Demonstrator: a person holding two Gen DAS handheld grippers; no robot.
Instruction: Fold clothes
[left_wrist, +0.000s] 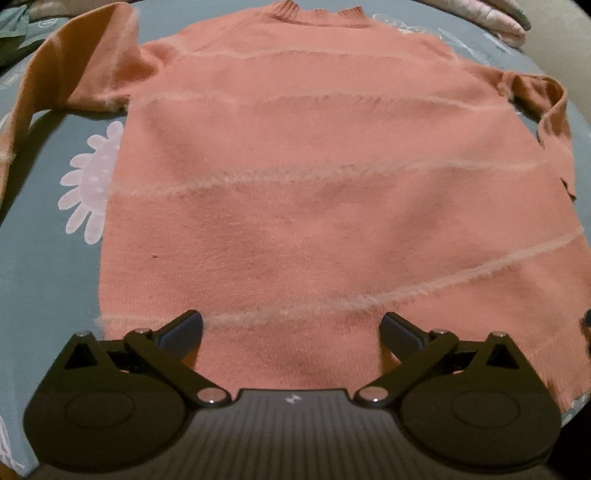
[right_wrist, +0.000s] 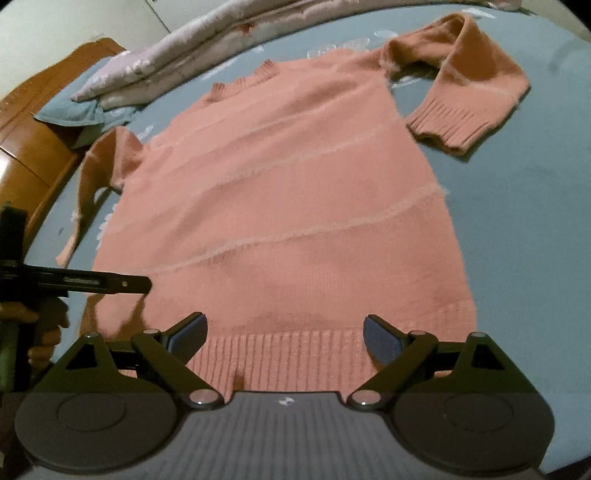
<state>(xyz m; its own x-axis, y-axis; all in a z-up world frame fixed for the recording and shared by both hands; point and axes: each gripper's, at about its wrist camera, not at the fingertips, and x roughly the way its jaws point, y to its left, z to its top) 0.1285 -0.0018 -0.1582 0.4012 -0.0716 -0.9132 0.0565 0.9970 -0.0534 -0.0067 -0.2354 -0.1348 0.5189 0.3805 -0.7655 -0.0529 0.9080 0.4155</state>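
Note:
A salmon-pink knitted sweater (left_wrist: 314, 177) with pale fuzzy stripes lies flat, front down or up I cannot tell, on a grey-blue bedsheet (left_wrist: 48, 266), collar away from me. My left gripper (left_wrist: 291, 326) hovers over its lower part, jaws wide apart with only flat fabric below them. My right gripper (right_wrist: 284, 332) stands open over the ribbed hem (right_wrist: 280, 354), nothing pinched. In the right wrist view the sweater (right_wrist: 288, 192) shows one sleeve (right_wrist: 465, 88) bent back with its ribbed cuff toward me, and the other sleeve (right_wrist: 96, 177) running down the left side. The left gripper's black finger (right_wrist: 110, 284) reaches in from the left edge.
A folded pale pink quilt (right_wrist: 177, 59) and a grey-blue pillow (right_wrist: 70, 107) lie beyond the collar. A wooden bed frame (right_wrist: 33, 147) runs along the left. White flower prints (left_wrist: 92, 181) mark the sheet. A hand (right_wrist: 40, 332) shows at the lower left.

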